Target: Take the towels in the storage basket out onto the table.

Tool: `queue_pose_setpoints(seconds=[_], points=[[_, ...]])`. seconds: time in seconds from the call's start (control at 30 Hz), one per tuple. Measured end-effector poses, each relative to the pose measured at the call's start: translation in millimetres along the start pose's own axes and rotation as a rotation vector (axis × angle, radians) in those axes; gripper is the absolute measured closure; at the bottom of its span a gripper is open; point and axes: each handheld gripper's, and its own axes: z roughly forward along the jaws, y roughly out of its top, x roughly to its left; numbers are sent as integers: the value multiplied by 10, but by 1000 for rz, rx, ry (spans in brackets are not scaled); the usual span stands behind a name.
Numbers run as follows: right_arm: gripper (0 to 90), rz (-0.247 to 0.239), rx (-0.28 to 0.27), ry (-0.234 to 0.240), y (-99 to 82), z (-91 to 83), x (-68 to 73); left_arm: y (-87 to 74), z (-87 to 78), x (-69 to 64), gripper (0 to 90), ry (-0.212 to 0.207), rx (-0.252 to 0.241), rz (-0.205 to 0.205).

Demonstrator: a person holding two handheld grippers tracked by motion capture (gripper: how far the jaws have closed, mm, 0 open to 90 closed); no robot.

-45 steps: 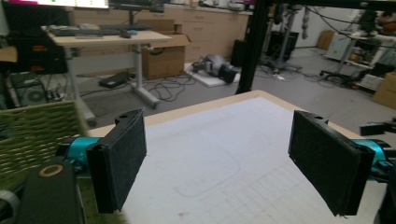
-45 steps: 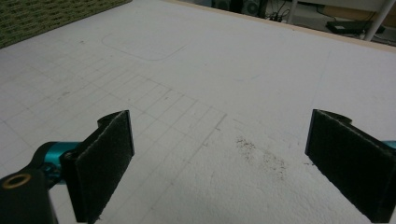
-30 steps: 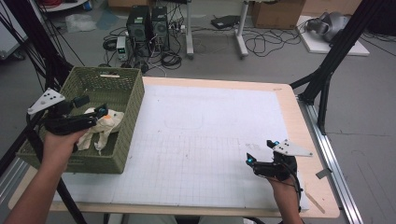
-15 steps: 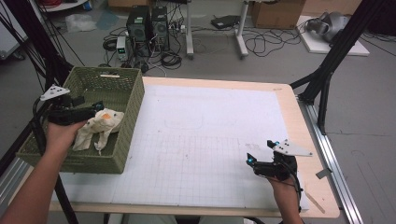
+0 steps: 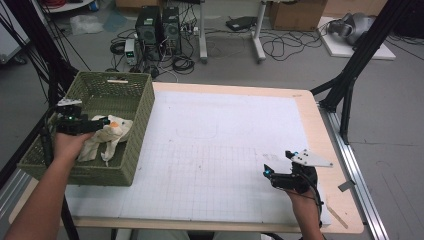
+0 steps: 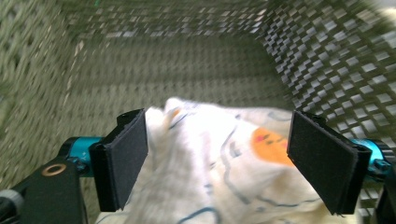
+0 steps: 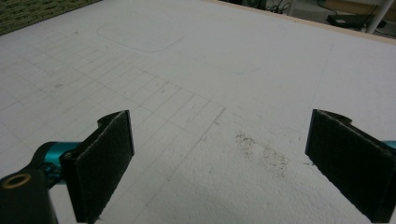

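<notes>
My left tongs (image 6: pixel 217 163) hang spread apart over the cream printed cloth (image 6: pixel 219 154), which lies crumpled inside the green basket (image 5: pixel 135 107); my right tongs (image 7: pixel 224 163) gape open, low above the white gridded surface (image 7: pixel 196 56), well apart.

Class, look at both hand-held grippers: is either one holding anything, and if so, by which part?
Nothing is held. The left hand-held gripper is open, its jaws on either side of the cloth in the green basket. The right hand-held gripper is open above the table.
</notes>
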Motion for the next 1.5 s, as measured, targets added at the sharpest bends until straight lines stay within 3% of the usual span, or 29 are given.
queue_pose_setpoints(seconds=[0.2, 0.23, 0.27, 0.33, 0.5, 0.63, 0.8, 0.87, 0.9, 0.93, 0.97, 1.07, 1.1, 1.23, 1.33, 1.37, 1.4, 1.5], points=[[71, -2, 2, 0, -5, 4, -2, -56, 118, 56, 241, -5, 101, -55], [71, -3, 1, -2, -7, 7, -4, -77, 169, 66, 241, -2, 139, -75], [71, -1, 3, 0, -8, 8, -2, -77, 169, 66, 237, -2, 139, -75], [71, 1, 6, -1, -9, 10, 2, -110, 227, 93, 235, -14, 179, -111], [71, 0, 4, -4, -11, 5, -11, -177, 351, 112, 203, 2, 286, -153], [71, 3, 12, -4, -20, 11, -16, -203, 419, 86, 197, -3, 325, -140], [71, 1, 11, -8, -22, 12, -27, -202, 448, 48, 205, 10, 349, -76], [71, -1, 16, -8, -23, 17, -26, -191, 429, 39, 421, 31, 367, -29], [71, 2, 18, -8, -22, 16, -20, -185, 411, 46, 553, 20, 372, -23], [71, 2, 19, -10, -21, 14, -17, -174, 386, 49, 624, 14, 374, -3], [71, -1, 17, -11, -21, 14, -16, -174, 386, 49, 736, 14, 374, -3], [71, -2, 16, -14, -18, 0, -24, -150, 355, 44, 791, 1, 349, -7], [71, 3, 12, -17, -19, -4, -26, -150, 355, 44, 797, 1, 349, -7], [71, 4, 10, -21, -24, -25, -42, -85, 258, 80, 800, 11, 253, -51], [71, 12, 4, -27, -23, -56, -49, -47, 186, 87, 801, -9, 176, -73], [71, 11, 4, -29, -23, -63, -52, -28, 137, 81, 801, -19, 130, -74], [71, 11, 4, -29, -23, -63, -52, -28, 137, 81, 801, -19, 130, -74], [71, 16, -2, -33, -19, -85, -53, 0, 50, 92, 801, -43, 63, -91]])
